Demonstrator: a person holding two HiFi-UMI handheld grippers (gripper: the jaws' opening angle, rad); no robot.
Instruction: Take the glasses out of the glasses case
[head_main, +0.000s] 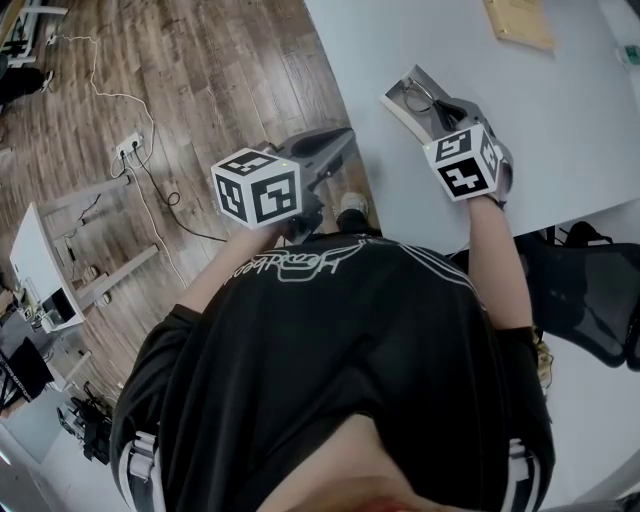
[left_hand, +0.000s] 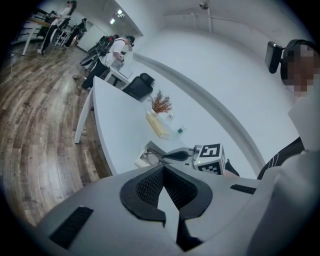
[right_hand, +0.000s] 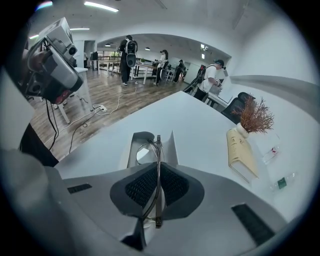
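An open white glasses case (head_main: 398, 100) lies near the front-left corner of the white table (head_main: 560, 130). Thin metal-framed glasses (head_main: 420, 97) sit in it. My right gripper (head_main: 440, 106) reaches into the case. In the right gripper view the gripper (right_hand: 158, 169) is shut on the glasses (right_hand: 158, 150), whose frame runs between the pads above the case (right_hand: 172, 146). My left gripper (head_main: 343, 138) hovers off the table's left edge over the floor, shut and holding nothing. In the left gripper view, beyond that gripper (left_hand: 163, 172), the case (left_hand: 141, 159) shows.
A beige book (head_main: 520, 22) lies at the table's far side, next to a vase of dried twigs (right_hand: 255, 117) and a small bottle (right_hand: 282, 182). A black chair (head_main: 585, 290) stands at the right. Cables and a power strip (head_main: 128, 148) lie on the wooden floor. People stand far off.
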